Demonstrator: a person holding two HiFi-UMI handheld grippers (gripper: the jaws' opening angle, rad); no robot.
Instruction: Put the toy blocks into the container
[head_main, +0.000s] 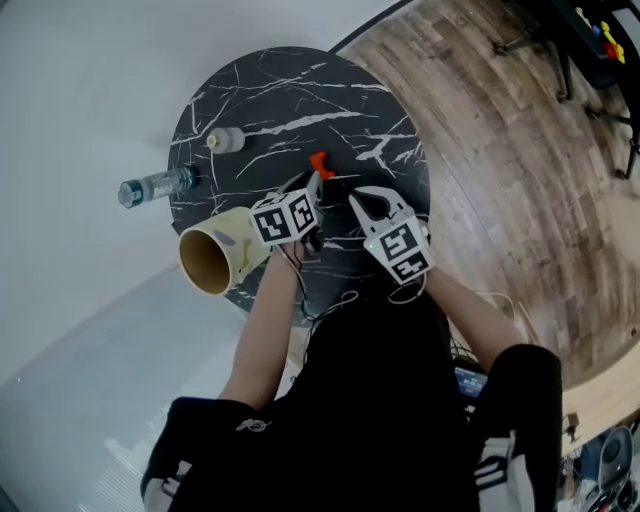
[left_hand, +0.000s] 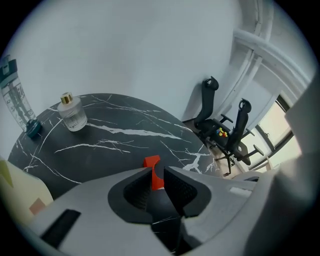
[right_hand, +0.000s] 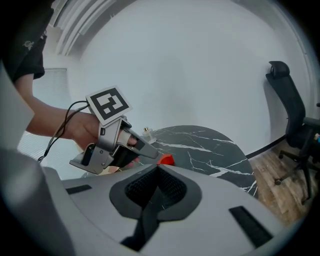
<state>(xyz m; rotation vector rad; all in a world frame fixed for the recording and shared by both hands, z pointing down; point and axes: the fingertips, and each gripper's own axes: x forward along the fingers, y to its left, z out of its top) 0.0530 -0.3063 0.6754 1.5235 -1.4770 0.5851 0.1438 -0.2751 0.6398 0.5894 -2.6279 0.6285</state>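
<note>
The surface (head_main: 260, 90) is a round black top veined with white, set where a pale white area on the left meets a wood-plank floor (head_main: 500, 150) on the right. A black cable (head_main: 370, 25) runs across the boards from the far rim. The gripper views show a plain white wall behind and a black office chair (right_hand: 292, 125) off to the side.

4 things sit on the surface. A clear plastic bottle (head_main: 155, 186) is at the left rim, and a small glass bottle with a gold cap (head_main: 226, 140) stands near it. The cream container (head_main: 215, 255) is at the near-left edge, its mouth turned toward the head camera. The red toy block (head_main: 319, 161) rests near the middle, well apart from the container.

The left claw (head_main: 318, 180) has its jaws a little apart, and the block (left_hand: 151, 162) shows in the narrow gap at their tips with a sliver of space on its right side, so it is not gripped. The right claw (head_main: 352, 200), just beside it, has its jaws (right_hand: 159, 167) pressed together with nothing between them.
</note>
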